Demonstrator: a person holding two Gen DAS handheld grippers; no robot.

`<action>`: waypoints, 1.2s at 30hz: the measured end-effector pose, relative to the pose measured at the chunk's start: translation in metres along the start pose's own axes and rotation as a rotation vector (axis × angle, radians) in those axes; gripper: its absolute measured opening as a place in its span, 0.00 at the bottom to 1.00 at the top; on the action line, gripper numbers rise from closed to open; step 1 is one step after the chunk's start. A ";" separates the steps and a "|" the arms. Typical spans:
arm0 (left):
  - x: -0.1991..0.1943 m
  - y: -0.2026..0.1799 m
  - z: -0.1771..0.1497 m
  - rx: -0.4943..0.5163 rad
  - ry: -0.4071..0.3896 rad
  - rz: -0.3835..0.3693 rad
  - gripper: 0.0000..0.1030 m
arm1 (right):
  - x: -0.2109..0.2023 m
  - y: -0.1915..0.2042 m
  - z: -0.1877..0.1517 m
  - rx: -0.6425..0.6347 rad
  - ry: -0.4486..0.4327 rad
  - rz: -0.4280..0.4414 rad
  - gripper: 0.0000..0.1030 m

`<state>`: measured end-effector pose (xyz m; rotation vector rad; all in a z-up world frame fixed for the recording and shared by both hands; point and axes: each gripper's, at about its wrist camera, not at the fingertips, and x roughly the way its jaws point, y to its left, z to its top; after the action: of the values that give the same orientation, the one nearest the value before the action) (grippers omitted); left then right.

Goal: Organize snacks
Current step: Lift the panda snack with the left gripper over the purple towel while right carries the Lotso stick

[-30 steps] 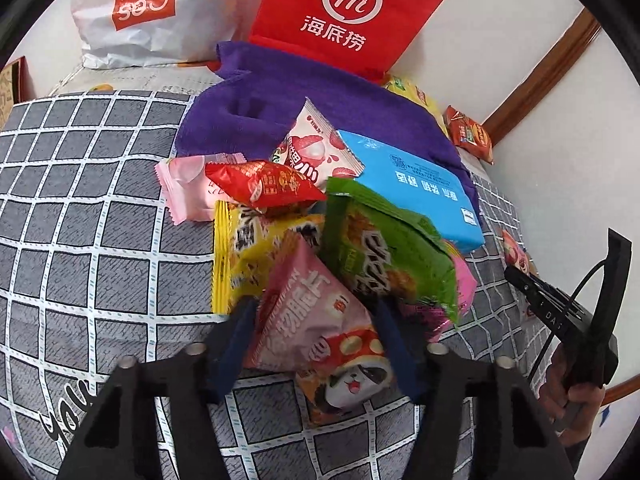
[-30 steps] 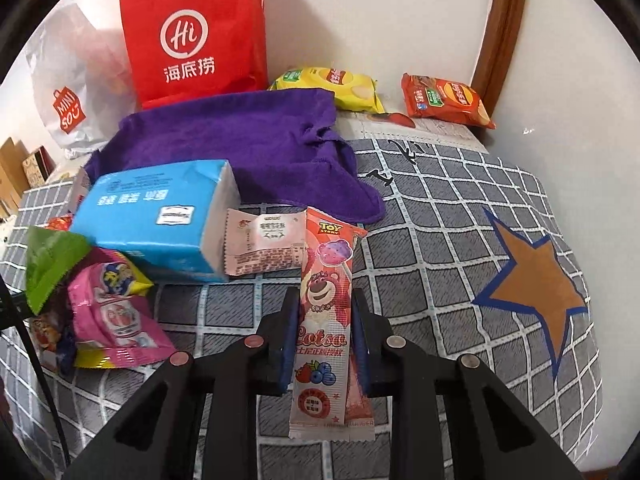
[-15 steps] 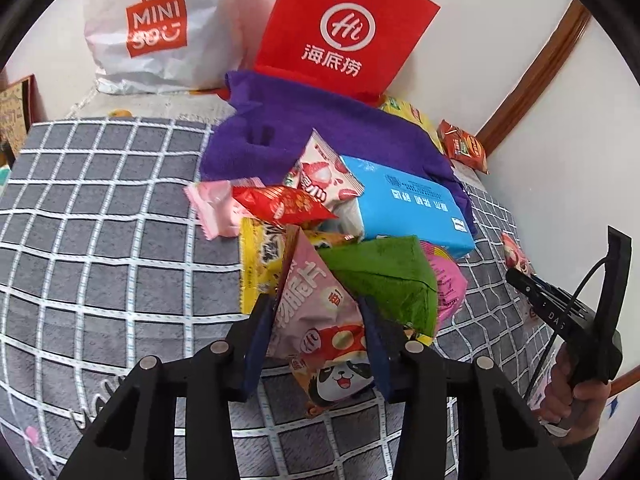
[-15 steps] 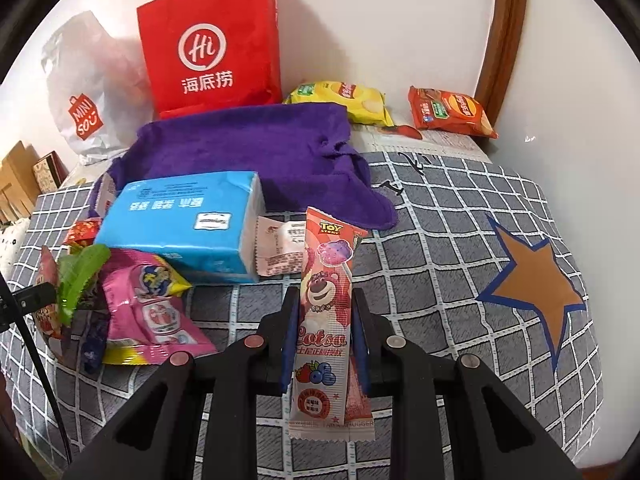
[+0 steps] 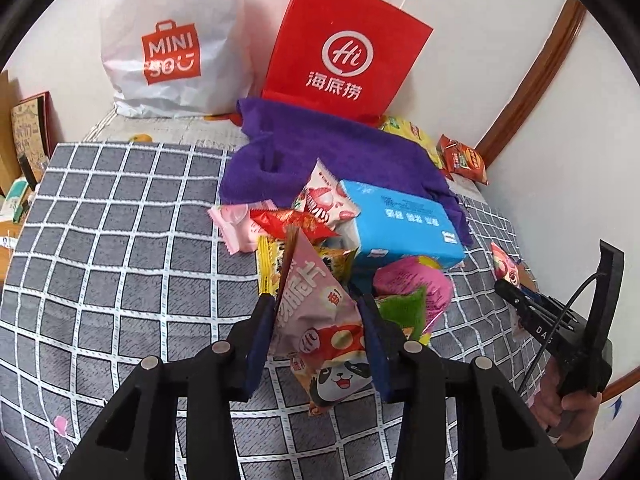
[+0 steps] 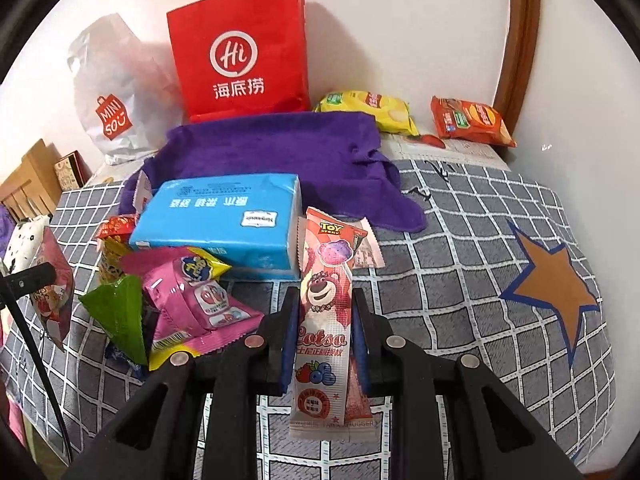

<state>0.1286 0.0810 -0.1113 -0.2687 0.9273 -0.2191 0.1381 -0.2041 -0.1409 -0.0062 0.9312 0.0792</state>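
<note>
The left gripper (image 5: 318,322) is clenched on a pink panda snack bag (image 5: 316,312), whose glossy film stands on edge between the blue pads; its lower corner with the panda face hangs below the fingers, and its top edge hides part of the yellow packet (image 5: 267,264) behind it. The right gripper (image 6: 325,330) grips a long Lotso stick packet (image 6: 326,312), flat and smooth, with a second pinkish wrapper half hidden behind it, too covered to identify. In the left wrist view the right gripper (image 5: 516,300) shows only from the side at the right edge, its packet mostly cut off.

The rest of the snacks lie in a loose heap on the grey checked cloth (image 6: 460,280), left of centre in the right wrist view: a crinkled magenta bag (image 6: 192,300), a folded green bag (image 6: 120,312) and a small red packet (image 6: 116,226), partly buried. A blue tissue pack (image 6: 224,224), soft-sided and rectangular, lies behind them and covers the near edge of a rumpled purple towel (image 6: 280,152). Against the far wall stand a stiff red paper bag (image 6: 240,48) and a slack white plastic bag (image 6: 116,92). To the far right rest a yellow chip bag (image 6: 372,110) and an orange chip bag (image 6: 470,120), their print too small to read.
</note>
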 end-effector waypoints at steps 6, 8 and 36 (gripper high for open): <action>-0.008 -0.014 0.011 0.031 -0.022 0.001 0.39 | -0.009 0.005 0.009 -0.014 -0.021 0.010 0.23; -0.009 -0.020 0.016 0.042 -0.029 -0.001 0.39 | -0.013 0.006 0.013 -0.017 -0.032 0.012 0.23; 0.008 -0.074 0.123 0.183 -0.093 -0.002 0.39 | 0.001 0.028 0.121 -0.043 -0.109 0.075 0.23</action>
<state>0.2279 0.0249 -0.0237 -0.1100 0.8092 -0.2892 0.2340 -0.1718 -0.0683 -0.0064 0.8202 0.1674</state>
